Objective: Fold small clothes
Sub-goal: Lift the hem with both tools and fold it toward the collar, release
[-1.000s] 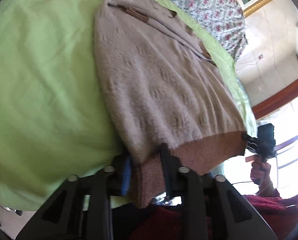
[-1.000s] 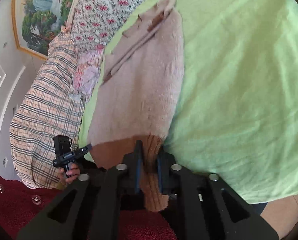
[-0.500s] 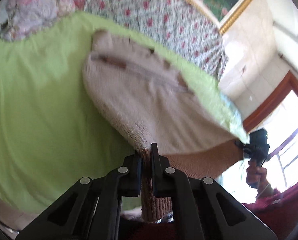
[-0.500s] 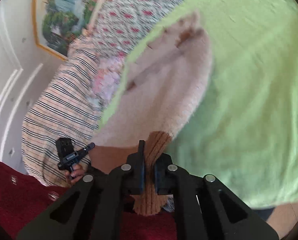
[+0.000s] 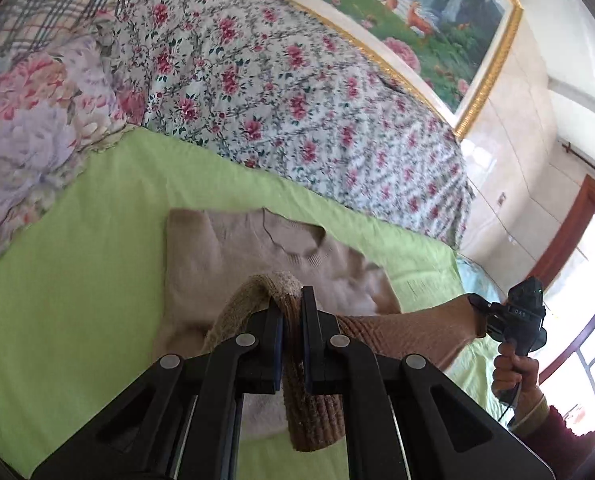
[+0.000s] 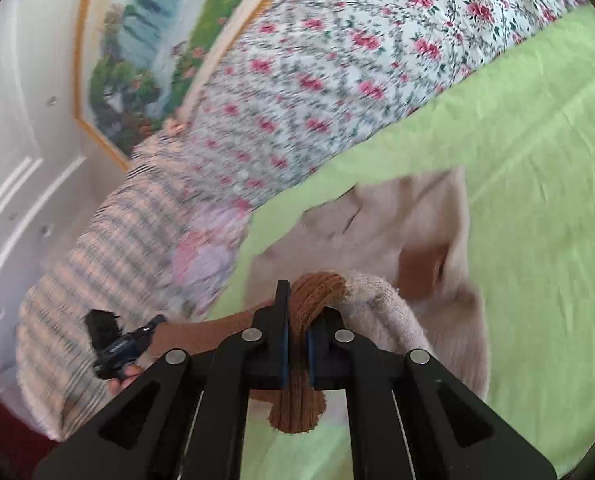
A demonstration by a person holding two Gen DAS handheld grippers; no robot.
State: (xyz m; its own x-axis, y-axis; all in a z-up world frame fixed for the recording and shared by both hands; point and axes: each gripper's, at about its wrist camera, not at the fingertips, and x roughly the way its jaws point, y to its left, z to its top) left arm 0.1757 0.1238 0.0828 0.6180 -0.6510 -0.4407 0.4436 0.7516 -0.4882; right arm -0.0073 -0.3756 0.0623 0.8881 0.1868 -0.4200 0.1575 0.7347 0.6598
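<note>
1. One beige sweater (image 5: 225, 252) lies on the green bed sheet (image 5: 77, 280), collar toward the floral quilt (image 5: 297, 100).
2. Two tongs, left tongs (image 5: 292, 312) and right tongs (image 6: 297, 312), each clamp the lifted brown ribbed hem (image 5: 409, 334).

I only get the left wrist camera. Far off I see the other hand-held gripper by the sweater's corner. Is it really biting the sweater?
Observer: Yes. In the right wrist view the right hand-held gripper is shut on the brown ribbed hem, and a flap of hem hangs below its pads.
Operator: Is anything else on the sweater brown?
Observer: Yes, a brown patch shows on the sweater, just beyond that gripper. It may be a cuff; I cannot tell.
Operator: What's next to the painting on that side?
Observer: A white panelled wall stands left of the painting.
</note>
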